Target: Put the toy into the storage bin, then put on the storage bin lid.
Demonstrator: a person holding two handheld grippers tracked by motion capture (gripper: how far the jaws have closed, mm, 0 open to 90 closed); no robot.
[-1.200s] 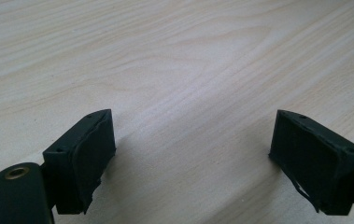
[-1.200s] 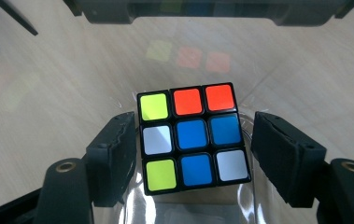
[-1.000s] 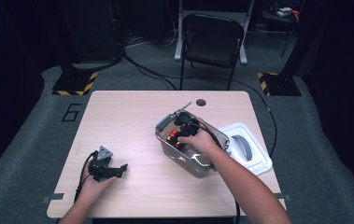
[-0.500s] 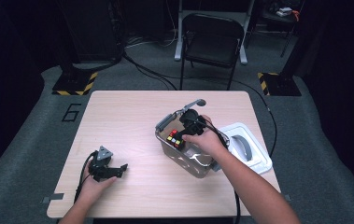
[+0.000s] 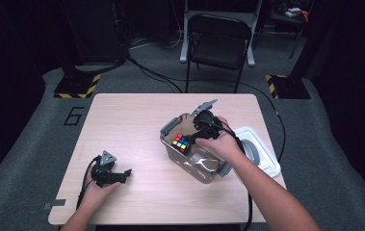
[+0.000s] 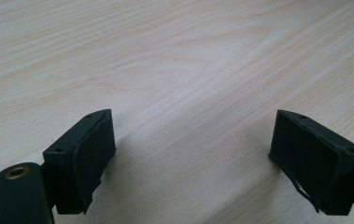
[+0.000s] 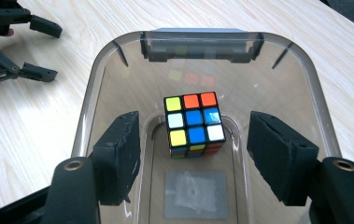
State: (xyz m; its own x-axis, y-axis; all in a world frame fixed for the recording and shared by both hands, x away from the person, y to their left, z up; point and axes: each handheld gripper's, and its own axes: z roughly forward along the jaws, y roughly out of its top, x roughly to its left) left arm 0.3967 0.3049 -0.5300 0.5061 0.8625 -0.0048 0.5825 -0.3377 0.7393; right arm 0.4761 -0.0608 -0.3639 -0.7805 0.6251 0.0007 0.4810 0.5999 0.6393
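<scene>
A puzzle cube (image 5: 181,142) lies inside the clear container (image 5: 204,166); the right gripper (image 5: 200,129) hovers just above the container (jaws apart, closing, empty), its white lid (image 5: 262,159) beside, the left gripper (image 5: 115,175) well apart.

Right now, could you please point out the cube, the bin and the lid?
cube (image 7: 193,122): right gripper view, top face.
bin (image 7: 85,126): right gripper view, left rim.
lid (image 5: 267,159): high view, right edge.

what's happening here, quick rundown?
A person works at a wooden table with two handheld grippers. The right gripper is above a clear plastic container, jaws apart and closing slightly, nothing between them. A puzzle cube sits on the container floor. The left gripper rests on the table, jaws open. The lid lies beside the container.
</scene>
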